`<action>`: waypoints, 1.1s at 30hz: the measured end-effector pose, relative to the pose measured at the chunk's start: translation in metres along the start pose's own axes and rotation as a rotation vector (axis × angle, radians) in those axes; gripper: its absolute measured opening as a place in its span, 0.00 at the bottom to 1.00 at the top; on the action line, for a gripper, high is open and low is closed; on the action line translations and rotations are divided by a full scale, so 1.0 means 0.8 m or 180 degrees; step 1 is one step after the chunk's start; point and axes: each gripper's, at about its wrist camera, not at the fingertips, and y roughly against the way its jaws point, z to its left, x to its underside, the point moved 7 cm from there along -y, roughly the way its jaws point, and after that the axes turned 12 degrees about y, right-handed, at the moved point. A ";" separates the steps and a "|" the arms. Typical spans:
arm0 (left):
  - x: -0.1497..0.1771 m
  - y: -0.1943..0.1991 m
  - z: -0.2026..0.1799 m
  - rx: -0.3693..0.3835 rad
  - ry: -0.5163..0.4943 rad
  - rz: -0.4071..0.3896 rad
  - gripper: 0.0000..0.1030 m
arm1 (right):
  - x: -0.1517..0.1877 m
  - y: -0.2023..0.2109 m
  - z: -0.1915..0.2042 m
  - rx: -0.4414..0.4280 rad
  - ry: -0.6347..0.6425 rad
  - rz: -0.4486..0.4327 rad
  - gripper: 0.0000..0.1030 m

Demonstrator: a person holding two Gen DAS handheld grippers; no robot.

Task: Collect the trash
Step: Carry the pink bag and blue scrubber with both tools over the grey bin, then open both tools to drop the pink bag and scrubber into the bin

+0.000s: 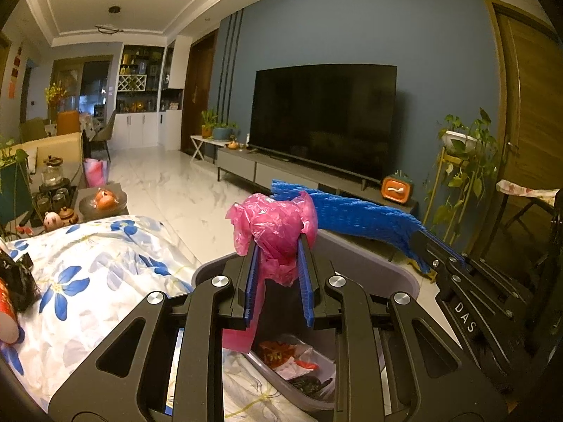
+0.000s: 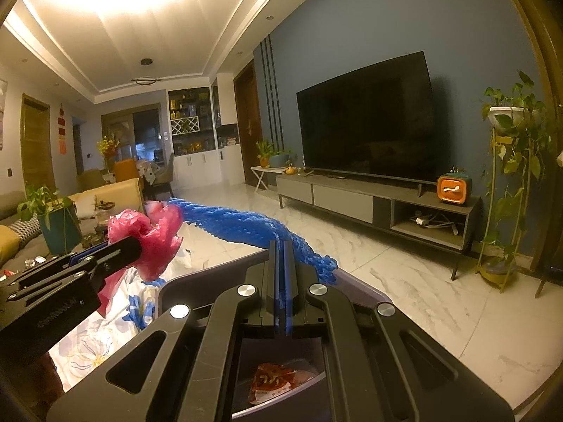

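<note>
Over the flowered cloth (image 1: 91,246) sits the gray bin (image 1: 397,274), with wrappers (image 1: 292,355) already at its bottom. Both grippers hang above its open top. The right gripper (image 2: 281,260) has its jaws pressed tight on one end of the blue foam net (image 2: 239,225). The left gripper (image 1: 278,256) pinches the pink plastic bag (image 1: 274,225), jaws partly closed around it. The net's far end touches the bag. To do this well, I think each one should be right over the middle of the bin, then let go, so nothing falls on the rim or the floor.
</note>
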 end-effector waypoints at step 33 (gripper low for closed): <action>0.016 -0.009 0.012 -0.0032 0.0168 0.0093 0.77 | 0.011 0.037 -0.013 0.0102 -0.0185 -0.0086 0.54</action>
